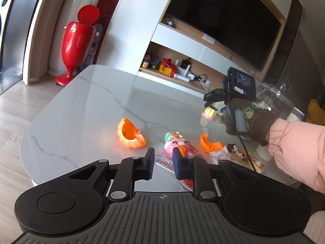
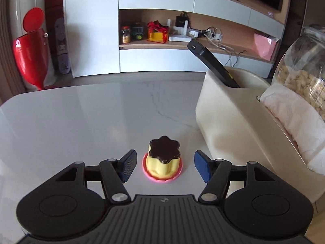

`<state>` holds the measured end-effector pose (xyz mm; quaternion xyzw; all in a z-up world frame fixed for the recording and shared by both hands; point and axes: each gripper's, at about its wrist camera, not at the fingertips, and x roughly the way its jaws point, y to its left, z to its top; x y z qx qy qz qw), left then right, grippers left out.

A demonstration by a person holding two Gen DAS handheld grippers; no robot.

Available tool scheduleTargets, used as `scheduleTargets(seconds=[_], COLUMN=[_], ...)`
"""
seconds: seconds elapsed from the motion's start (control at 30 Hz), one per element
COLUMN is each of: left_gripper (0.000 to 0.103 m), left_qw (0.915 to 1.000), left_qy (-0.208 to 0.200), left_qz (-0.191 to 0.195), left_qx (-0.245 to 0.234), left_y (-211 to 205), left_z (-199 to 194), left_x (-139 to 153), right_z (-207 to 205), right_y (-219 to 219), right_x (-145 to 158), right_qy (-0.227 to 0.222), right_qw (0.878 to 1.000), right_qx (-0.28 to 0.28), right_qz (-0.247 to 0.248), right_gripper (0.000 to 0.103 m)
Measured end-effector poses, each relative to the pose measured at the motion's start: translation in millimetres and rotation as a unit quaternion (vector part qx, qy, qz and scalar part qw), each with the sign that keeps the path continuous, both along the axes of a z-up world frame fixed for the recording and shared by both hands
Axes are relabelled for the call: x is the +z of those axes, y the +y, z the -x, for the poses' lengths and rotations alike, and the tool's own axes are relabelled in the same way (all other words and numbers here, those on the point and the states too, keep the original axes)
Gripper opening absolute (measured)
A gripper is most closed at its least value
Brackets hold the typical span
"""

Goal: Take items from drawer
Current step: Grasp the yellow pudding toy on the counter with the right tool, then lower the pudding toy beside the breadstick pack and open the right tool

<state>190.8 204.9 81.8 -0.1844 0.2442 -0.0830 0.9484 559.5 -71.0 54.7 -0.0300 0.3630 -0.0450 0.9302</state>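
Toys taken out for the task lie on the marble bench; no drawer shows in either view. Judging by this, the step in hand is setting down the pudding toy, which stands upright on the bench between the fingers of the right gripper. These stand wide apart and touch nothing, so the next move likely calls for drawing back clear. An orange shell and a pink toy lie nearer the left gripper, narrowly parted and empty.
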Motion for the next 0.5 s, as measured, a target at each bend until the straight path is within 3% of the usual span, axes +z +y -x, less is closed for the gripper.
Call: scheduleTargets(seconds=[0.07,0.1,0.13,0.23,0.37,0.5], left_gripper=[0.021,0.021,0.021,0.021,0.021,0.021], left_qw=[0.9998,0.9996,0.9995,0.9993,0.9987,0.9968], left_qy=[0.007,0.008,0.006,-0.004,-0.002,0.023], left_qz=[0.017,0.026,0.032,0.034,0.038,0.037], left_qx=[0.002,0.000,-0.004,-0.012,-0.035,-0.067], left_y=[4.8,5.9,5.7,1.1,-11.9,-34.5], left_z=[-0.7,-1.0,-1.3,-2.3,-4.4,-10.5], left_x=[-2.6,-2.4,-1.0,4.8,7.5,4.4], right_z=[-13.2,-17.3,-18.9,-0.6,84.9,186.3], right_y=[1.5,0.8,-0.3,-2.7,-18.7,-51.8], right_x=[-9.7,-13.5,-15.6,0.1,52.4,68.6], right_qy=[0.011,0.019,0.027,0.014,-0.015,0.025], right_qw=[1.000,1.000,1.000,0.999,0.987,0.972], right_qx=[-0.009,-0.011,-0.003,0.049,0.149,0.222], right_qz=[0.006,0.009,0.005,-0.010,-0.055,-0.078], right_gripper=[0.064,0.058,0.038,0.038,0.038,0.038])
